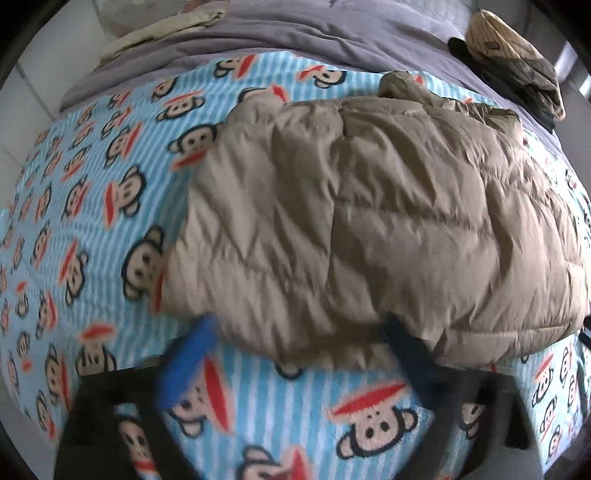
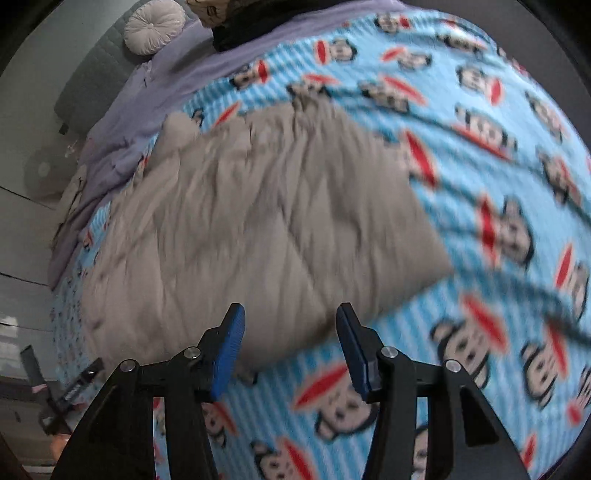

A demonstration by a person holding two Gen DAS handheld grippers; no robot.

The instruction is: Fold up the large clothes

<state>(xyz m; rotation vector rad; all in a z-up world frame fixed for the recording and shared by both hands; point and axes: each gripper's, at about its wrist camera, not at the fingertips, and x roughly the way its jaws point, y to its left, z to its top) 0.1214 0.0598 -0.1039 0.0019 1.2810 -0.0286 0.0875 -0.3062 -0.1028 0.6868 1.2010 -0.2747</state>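
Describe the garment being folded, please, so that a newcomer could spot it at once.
Find the blue monkey-print blanket covering the bed. On its middle lies the tan quilted puffer jacket, folded into a block. It alone is plain and puffy; the other clothes sit on the purple bedding.

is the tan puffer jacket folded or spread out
Folded: the puffer jacket lies as a compact rectangle on the monkey blanket, no sleeves sticking out.

Tan quilted puffer jacket [image 1: 369, 221] of faintly shiny, crinkled cloth, under it a fuzzy blue monkey-print fleece blanket [image 1: 92, 184], beyond the jacket a matt lilac cloth duvet [image 1: 295, 33], ribbed blue rubbery fingers [image 2: 231, 354] on matt black plastic.
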